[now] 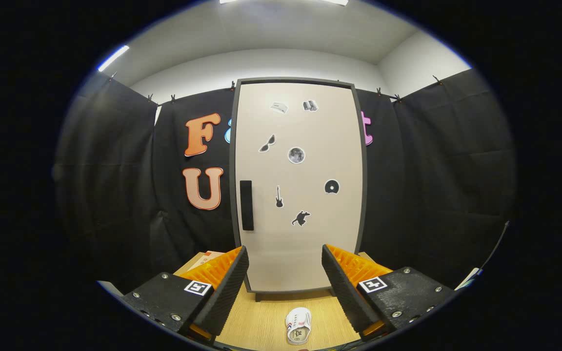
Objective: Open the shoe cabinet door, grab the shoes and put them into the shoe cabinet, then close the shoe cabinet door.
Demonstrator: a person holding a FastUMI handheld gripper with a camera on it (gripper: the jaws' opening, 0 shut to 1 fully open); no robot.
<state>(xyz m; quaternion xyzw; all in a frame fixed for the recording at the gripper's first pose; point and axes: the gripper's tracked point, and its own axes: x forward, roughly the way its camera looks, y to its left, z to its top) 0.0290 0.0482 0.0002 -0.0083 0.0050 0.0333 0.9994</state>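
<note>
A tall beige shoe cabinet (305,234) with a dark frame stands upright on the wooden table, well beyond my fingers. Its door is closed and carries several small stickers. A black vertical handle (246,205) sits near the door's left edge. A small white shoe (298,325) lies on the table between my fingers, close below them, its opening facing me. My gripper (285,273) is open, held above the table, with nothing between its fingers.
The wooden table (261,321) runs from under the fingers to the cabinet's foot. A cardboard-coloured box corner (207,256) shows behind the left finger. Black cloth walls close in the booth behind and at both sides.
</note>
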